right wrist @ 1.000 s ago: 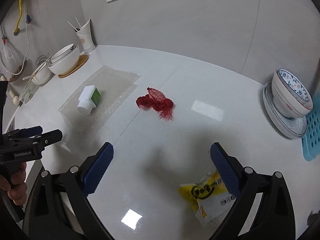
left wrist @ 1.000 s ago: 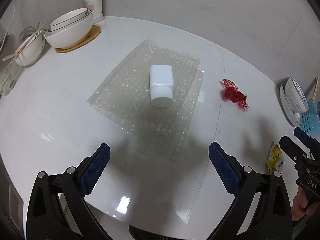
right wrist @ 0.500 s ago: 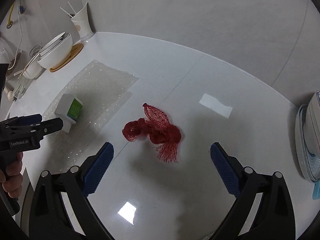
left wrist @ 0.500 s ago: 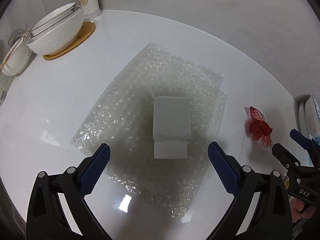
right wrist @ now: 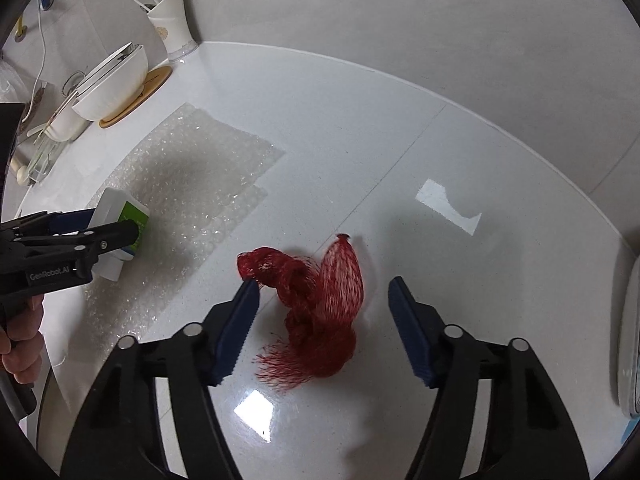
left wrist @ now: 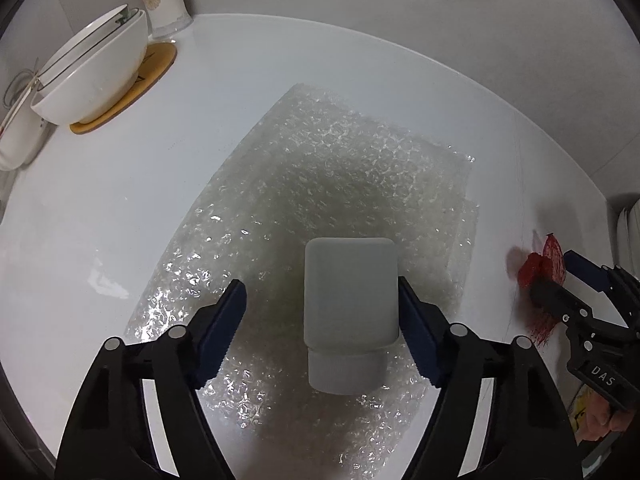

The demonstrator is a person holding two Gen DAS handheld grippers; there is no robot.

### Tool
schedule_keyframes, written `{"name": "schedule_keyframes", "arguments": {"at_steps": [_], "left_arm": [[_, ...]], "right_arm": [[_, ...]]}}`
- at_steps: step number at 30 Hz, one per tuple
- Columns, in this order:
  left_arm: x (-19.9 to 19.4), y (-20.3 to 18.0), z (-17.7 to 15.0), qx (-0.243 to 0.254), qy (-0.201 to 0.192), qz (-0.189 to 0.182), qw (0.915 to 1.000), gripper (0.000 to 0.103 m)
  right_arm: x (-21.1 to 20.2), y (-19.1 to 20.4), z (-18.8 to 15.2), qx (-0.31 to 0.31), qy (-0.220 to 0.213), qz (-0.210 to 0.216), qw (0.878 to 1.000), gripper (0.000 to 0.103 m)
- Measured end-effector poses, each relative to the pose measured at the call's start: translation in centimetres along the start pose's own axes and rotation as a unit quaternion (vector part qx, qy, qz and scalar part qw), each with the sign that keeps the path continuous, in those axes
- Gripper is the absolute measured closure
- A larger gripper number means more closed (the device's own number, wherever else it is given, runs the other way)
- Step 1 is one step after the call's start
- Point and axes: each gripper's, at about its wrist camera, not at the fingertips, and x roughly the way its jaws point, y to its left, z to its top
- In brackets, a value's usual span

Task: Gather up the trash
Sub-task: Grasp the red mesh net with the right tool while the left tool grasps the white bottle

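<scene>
— On the bubble wrap (left wrist: 328, 184), see the white bottle (left wrist: 350, 308)? It lies between the left gripper (left wrist: 320, 312), whose jaws are closing, one pad touching.

— And right of it, the right gripper (right wrist: 324, 316) is narrowing around the red net (right wrist: 320, 312) on the counter (right wrist: 400, 140).

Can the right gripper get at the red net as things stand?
Probably yes. The right gripper already straddles the red net, its jaws closing with nothing else between them; the bare countertop around it leaves the way free.
</scene>
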Motion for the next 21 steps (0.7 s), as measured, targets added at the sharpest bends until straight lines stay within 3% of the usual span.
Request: {"name": "schedule_keyframes", "arguments": {"at_steps": [5,6,10,21], "left_arm": [[0.1,-0.8,-0.1,0.005,0.007,-0.002,1.0000,0.054],[0.2,-0.9,-0.1,0.006,0.009,-0.006,0.9999,0.062],[0.2,-1.0,-0.2,0.005,0.008,-0.002,0.9999,0.062],[-2.3,-1.1,-1.8,0.001,0.001,-0.010,0.9999,0.062]], "right_arm": [[0.7,0.1,0.0,-0.004,0.021,0.009,1.000,0.063],[0.8,0.2,-0.1,-0.005,0.025,0.012,1.000,0.069],[0.7,0.3,-0.2,-0.005,0.026,0.016,1.000,0.081],[-2.0,0.1,-0.9,0.025,0.008,0.015,1.000,0.083]]}}
